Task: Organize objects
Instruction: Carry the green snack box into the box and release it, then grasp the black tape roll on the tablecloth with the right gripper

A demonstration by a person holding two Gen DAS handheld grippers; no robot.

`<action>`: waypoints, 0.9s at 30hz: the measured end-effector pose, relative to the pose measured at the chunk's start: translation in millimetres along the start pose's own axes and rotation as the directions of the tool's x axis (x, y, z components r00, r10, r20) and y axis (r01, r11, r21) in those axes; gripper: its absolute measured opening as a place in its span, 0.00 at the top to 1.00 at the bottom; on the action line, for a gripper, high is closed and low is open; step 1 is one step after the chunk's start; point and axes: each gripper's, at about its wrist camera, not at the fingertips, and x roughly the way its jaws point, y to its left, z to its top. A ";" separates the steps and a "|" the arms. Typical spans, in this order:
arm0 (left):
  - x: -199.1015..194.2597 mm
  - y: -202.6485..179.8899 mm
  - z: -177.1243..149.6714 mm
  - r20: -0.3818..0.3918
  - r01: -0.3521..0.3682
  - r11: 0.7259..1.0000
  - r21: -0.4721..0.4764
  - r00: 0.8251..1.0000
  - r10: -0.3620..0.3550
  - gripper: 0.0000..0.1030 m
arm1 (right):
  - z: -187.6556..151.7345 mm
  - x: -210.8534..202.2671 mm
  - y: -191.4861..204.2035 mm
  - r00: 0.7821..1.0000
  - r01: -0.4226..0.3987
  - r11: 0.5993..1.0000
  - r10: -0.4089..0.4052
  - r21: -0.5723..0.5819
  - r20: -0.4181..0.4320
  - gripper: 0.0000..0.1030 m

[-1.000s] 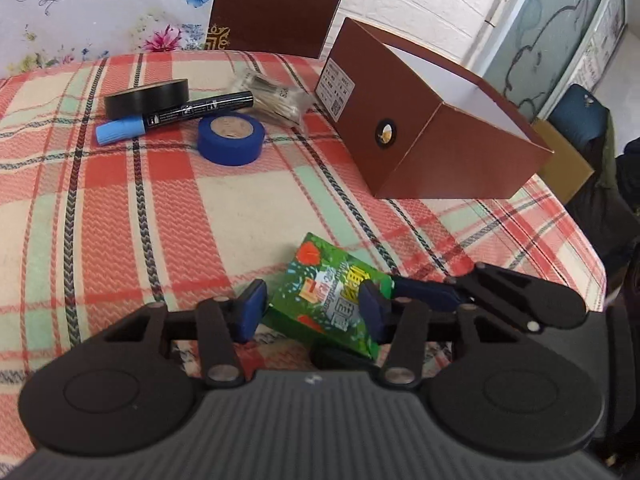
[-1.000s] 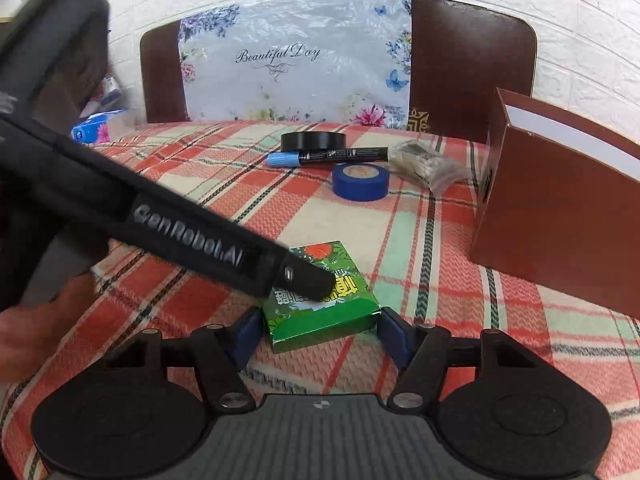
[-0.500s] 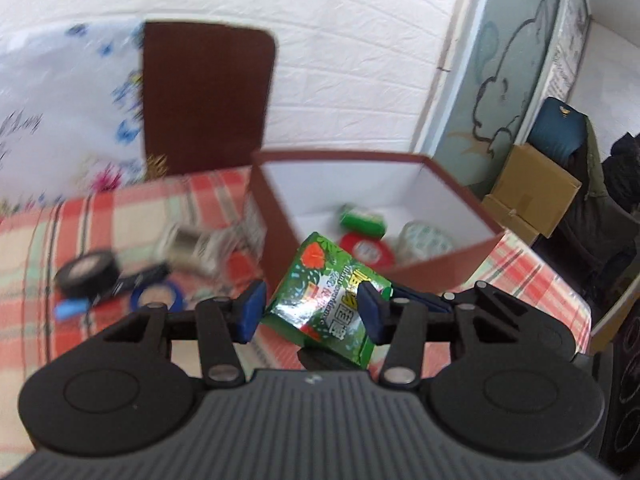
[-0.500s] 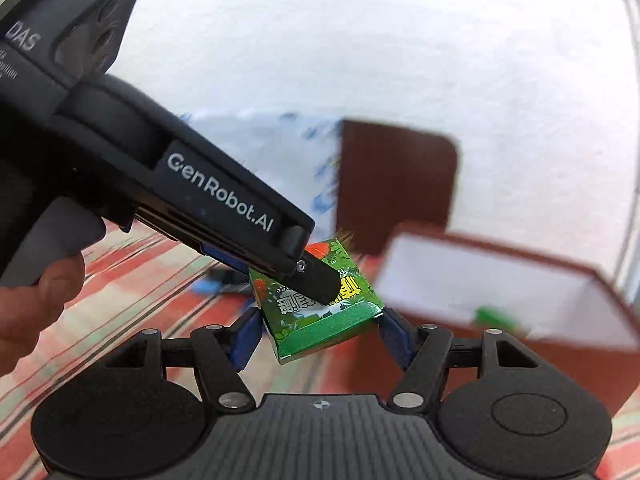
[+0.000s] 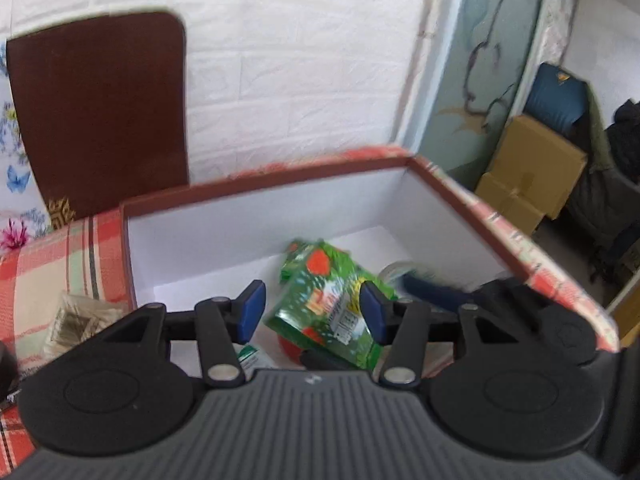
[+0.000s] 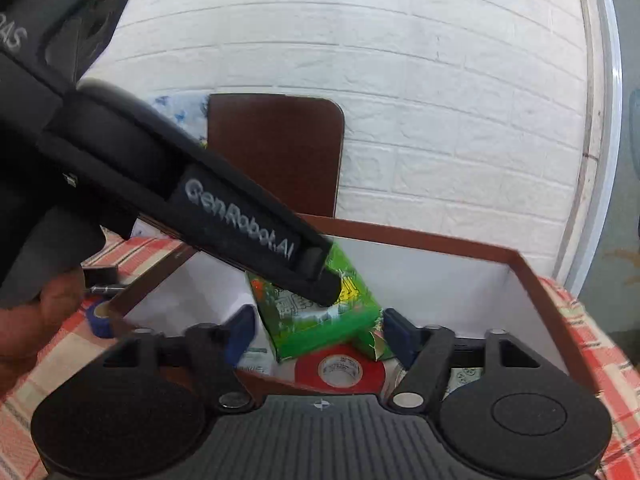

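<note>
A green printed packet [image 5: 328,304] hangs tilted between the blue pads of both grippers, over the open brown box [image 5: 256,194] with white inside. My left gripper [image 5: 312,312] has opened, with gaps beside the packet. My right gripper [image 6: 318,330] also stands wide around the packet [image 6: 320,320]. The left gripper's black finger [image 6: 256,240] crosses the right wrist view and rests on the packet. Inside the box lie a red tape roll [image 6: 342,370], a second green packet [image 5: 304,258] and a clear tape roll [image 5: 400,270].
The box [image 6: 536,284] stands on a red plaid tablecloth [image 5: 44,252]. A clear bag of small items [image 5: 76,320] lies left of the box. A blue tape roll [image 6: 100,318] and a marker tip [image 6: 106,289] lie at the left. A brown chair back [image 5: 100,112] stands behind.
Both grippers carried the green packet up from the table and over the box. Both sets of jaws have widened, and the packet has tilted and sunk into the box mouth.
</note>
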 end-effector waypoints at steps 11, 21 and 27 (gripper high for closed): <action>-43.0 -3.6 -6.8 0.039 -0.057 0.998 0.032 0.998 0.056 0.47 | 0.5 -24.7 0.1 0.999 0.036 0.998 -0.038 0.046 0.030 0.25; -88.0 6.8 -31.6 0.061 -0.137 0.990 0.009 0.989 0.137 0.46 | -9.7 -75.4 33.2 0.999 0.018 0.996 -0.022 0.091 0.043 0.25; -103.2 31.9 -52.6 0.036 -0.209 0.977 -0.036 0.977 0.211 0.45 | -25.1 -80.9 64.1 0.999 -0.048 0.994 0.049 0.101 -0.012 0.25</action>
